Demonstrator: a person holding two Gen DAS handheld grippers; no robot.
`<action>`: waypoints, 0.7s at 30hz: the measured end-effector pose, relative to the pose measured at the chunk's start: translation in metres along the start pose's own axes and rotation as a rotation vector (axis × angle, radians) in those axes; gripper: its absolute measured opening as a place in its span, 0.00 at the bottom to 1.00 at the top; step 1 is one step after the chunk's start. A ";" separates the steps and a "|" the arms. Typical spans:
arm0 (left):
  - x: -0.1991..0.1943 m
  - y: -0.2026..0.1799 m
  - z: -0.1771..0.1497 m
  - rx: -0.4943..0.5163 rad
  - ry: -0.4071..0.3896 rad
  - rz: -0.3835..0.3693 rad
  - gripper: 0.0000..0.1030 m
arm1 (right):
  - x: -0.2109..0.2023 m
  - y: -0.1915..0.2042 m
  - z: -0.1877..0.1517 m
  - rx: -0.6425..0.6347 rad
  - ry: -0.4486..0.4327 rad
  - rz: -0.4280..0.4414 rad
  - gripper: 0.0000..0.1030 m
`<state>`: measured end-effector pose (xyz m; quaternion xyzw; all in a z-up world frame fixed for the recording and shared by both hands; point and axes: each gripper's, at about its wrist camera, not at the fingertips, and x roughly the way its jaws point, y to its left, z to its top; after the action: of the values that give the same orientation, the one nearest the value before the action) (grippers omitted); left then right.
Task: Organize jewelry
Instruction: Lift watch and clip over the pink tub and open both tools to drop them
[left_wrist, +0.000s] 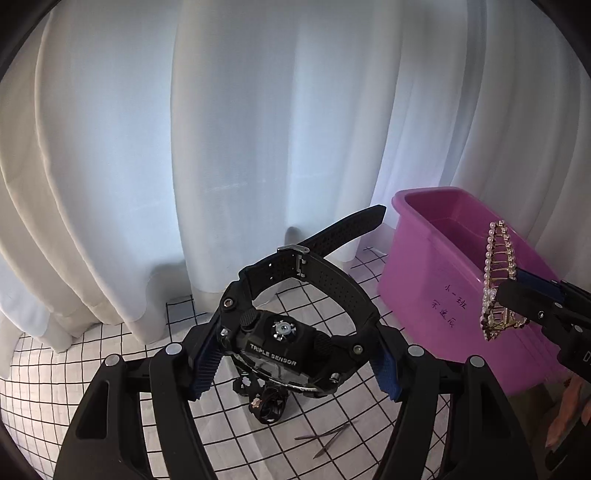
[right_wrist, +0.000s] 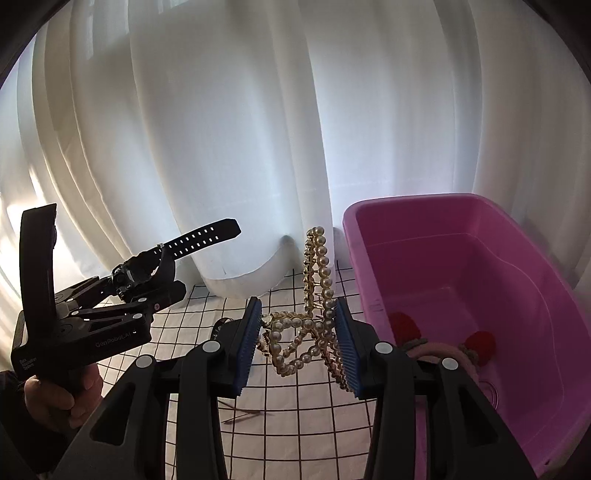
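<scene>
Right wrist view: we see the right hand-held gripper (right_wrist: 299, 343) clamping the pearl hair clip (right_wrist: 314, 295) upright just left of the pink bin (right_wrist: 461, 280), seemingly nearer than the left hand-held gripper (left_wrist: 295, 365) gripping the watch (left_wrist: 284, 339).

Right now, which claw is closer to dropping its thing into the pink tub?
The right claw. Its pearl hair clip hangs right beside the pink tub, while the left claw holding the black watch is farther off to the side.

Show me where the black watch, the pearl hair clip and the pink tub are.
black watch (left_wrist: 275, 350), left wrist view, on its case.
pearl hair clip (right_wrist: 325, 273), right wrist view, on its pearl row.
pink tub (right_wrist: 424, 206), right wrist view, on its far rim.
</scene>
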<state>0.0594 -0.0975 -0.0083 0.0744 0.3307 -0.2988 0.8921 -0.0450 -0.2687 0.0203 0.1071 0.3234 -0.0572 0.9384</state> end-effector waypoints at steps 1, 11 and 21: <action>0.000 -0.010 0.004 0.011 -0.005 -0.014 0.64 | -0.007 -0.006 0.001 0.007 -0.010 -0.011 0.38; 0.006 -0.107 0.034 0.113 -0.038 -0.139 0.64 | -0.052 -0.067 0.008 0.091 -0.077 -0.043 0.01; 0.068 -0.180 0.028 0.184 0.076 -0.168 0.64 | -0.045 -0.129 -0.009 0.139 -0.004 -0.144 0.01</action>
<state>0.0108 -0.2858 -0.0186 0.1390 0.3407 -0.3986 0.8400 -0.1086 -0.3899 0.0197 0.1485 0.3237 -0.1472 0.9228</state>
